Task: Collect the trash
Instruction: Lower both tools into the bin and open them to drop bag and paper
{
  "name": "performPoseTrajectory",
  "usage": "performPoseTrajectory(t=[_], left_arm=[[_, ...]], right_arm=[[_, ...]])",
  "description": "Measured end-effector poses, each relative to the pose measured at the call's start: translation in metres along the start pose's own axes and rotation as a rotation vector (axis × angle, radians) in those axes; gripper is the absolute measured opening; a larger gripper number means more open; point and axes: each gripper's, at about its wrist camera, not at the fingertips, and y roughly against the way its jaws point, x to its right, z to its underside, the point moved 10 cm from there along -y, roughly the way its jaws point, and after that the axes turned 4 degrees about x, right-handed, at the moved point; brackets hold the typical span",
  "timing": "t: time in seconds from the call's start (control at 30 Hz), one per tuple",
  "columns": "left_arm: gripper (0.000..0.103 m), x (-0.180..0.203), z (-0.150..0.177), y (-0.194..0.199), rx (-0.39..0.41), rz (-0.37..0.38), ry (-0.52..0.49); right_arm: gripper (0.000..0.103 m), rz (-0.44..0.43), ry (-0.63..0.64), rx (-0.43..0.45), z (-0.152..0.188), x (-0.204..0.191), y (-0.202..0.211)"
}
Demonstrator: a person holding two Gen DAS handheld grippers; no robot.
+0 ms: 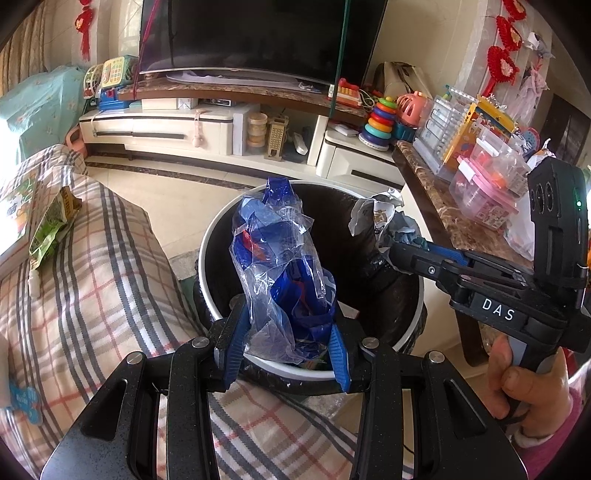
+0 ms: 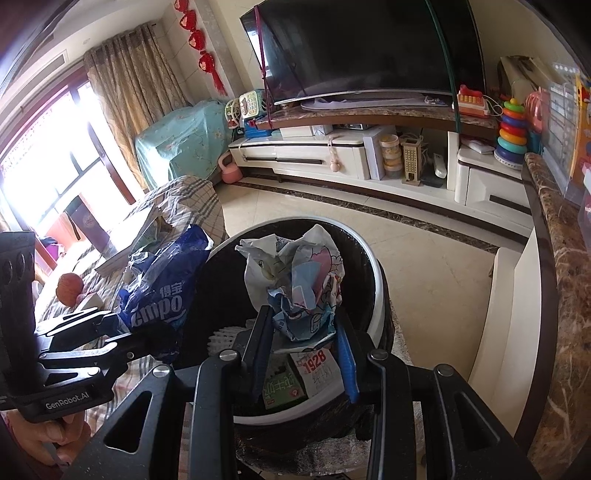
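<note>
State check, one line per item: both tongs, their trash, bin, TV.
Left tongs: shut on blue plastic wrapper, above the bin.
Right tongs: shut on crumpled printed paper, above the bin.
Trash bin: lidless, black-lined, cartons inside.
TV: off.

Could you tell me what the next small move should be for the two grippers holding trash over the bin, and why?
Probably open both grippers. The left gripper pinches a blue plastic wrapper and the right gripper a crumpled printed paper, and both pieces hang above the open mouth of the trash bin, so they should drop inside.
</note>
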Motion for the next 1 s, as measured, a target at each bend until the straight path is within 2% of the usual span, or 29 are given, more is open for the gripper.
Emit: performPoseTrajectory(t=[0.33, 0.5, 0.57, 0.67, 0.8, 0.83, 0.93, 1.0], left_arm=[[0.039, -0.001, 0.000, -0.004, 0.000, 0.000, 0.005], [0.045, -0.002, -0.001, -0.001, 0.009, -0.009, 0.002], [0.056, -0.004, -0.001, 0.002, 0.019, -0.019, -0.001], [0.064, -0.007, 0.000, 0.006, 0.029, -0.026, 0.007], [0.065, -0.015, 0.002, 0.015, 0.043, -0.026, 0.037], [0.066, -0.017, 0.004, 0.017, 0.046, -0.026, 0.047], [0.067, -0.028, 0.014, 0.029, 0.062, -0.030, 0.091], [0.068, -0.036, 0.023, 0.037, 0.067, -0.039, 0.117]], right_arm=[[0.036, 0.007, 0.001, -0.001, -0.001, 0.002, -0.001], [0.037, 0.003, 0.003, -0.001, -0.001, 0.002, -0.001], [0.045, 0.004, -0.004, 0.000, -0.003, 0.003, -0.001], [0.050, -0.004, -0.018, 0.003, -0.005, 0.004, 0.000], [0.053, -0.009, -0.023, 0.012, -0.005, 0.000, 0.004], [0.057, -0.012, -0.025, 0.013, -0.006, -0.001, 0.005], [0.079, -0.032, -0.036, 0.023, -0.004, -0.008, 0.010], [0.085, -0.041, -0.032, 0.031, -0.003, -0.015, 0.012]])
